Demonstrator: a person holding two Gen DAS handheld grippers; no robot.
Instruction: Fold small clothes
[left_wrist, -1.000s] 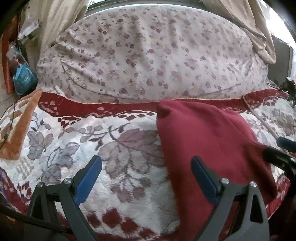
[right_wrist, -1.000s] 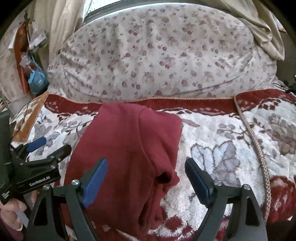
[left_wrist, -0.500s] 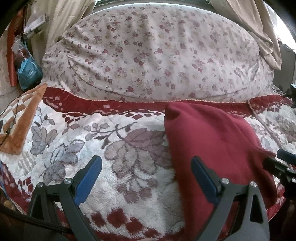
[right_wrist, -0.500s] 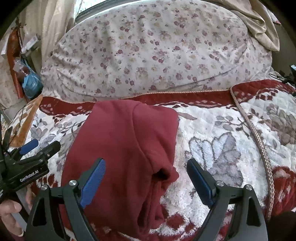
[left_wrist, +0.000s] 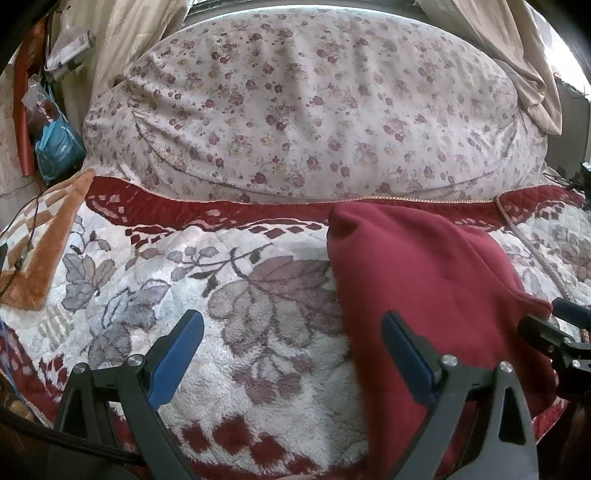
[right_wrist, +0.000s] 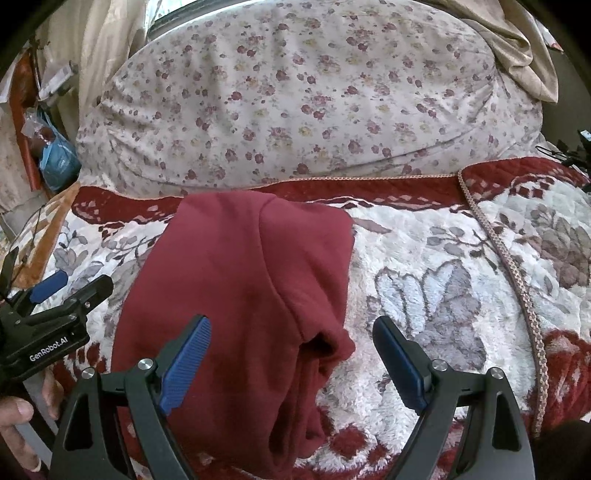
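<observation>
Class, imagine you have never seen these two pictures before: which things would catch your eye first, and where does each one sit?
The dark red garment stands out first, lying partly folded on the plush flower-patterned blanket in the middle of the bed. Behind it, a big pillow with small red flowers fills the far side. In the foreground, the left gripper and the right gripper both hang open over the fabric, holding nothing.
</observation>
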